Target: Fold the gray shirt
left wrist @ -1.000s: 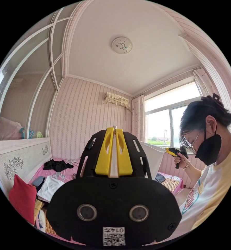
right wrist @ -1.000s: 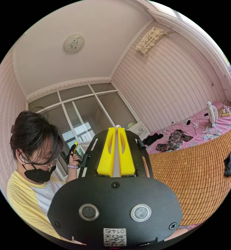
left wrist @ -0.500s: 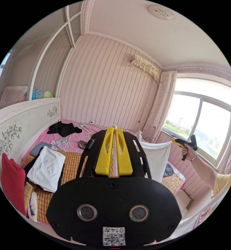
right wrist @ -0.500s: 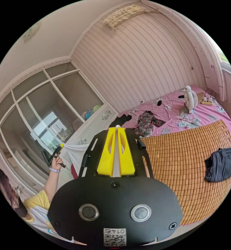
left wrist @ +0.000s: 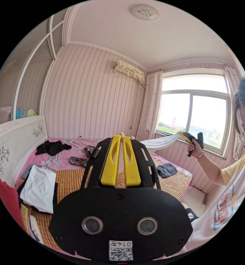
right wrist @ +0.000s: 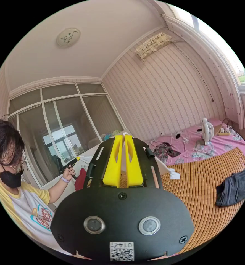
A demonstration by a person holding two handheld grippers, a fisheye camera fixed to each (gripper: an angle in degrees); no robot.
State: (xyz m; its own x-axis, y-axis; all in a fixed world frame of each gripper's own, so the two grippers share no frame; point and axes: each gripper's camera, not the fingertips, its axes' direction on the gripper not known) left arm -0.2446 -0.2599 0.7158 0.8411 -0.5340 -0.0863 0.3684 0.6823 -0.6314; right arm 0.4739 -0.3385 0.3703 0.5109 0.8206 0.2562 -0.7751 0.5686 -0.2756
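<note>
A pale whitish-grey shirt [left wrist: 161,142] is held in the air above the bed, stretched between both grippers. In the left gripper view my left gripper [left wrist: 120,135] has its yellow jaws shut on one edge of the shirt. The shirt runs from there to my right gripper [left wrist: 182,134], which a hand holds up in front of the window. In the right gripper view my right gripper [right wrist: 123,135] is shut on the shirt, and a loose end of the shirt [right wrist: 168,171] hangs over the mat. My left gripper [right wrist: 77,158] is at the far left in the person's hand.
A bamboo mat [right wrist: 208,198] covers the bed. On it lie a dark grey garment [right wrist: 234,187], a folded white garment [left wrist: 39,189] and a red pillow [left wrist: 9,201]. A black garment [left wrist: 52,147], a floral garment [right wrist: 165,150] and a small fan [right wrist: 208,131] sit on the pink sheet.
Both cameras have tilted and turned. The shirt hung as a broad sheet between the grippers half a second ago; now it is stretched flatter and narrower. Both jaws stay shut on it.
</note>
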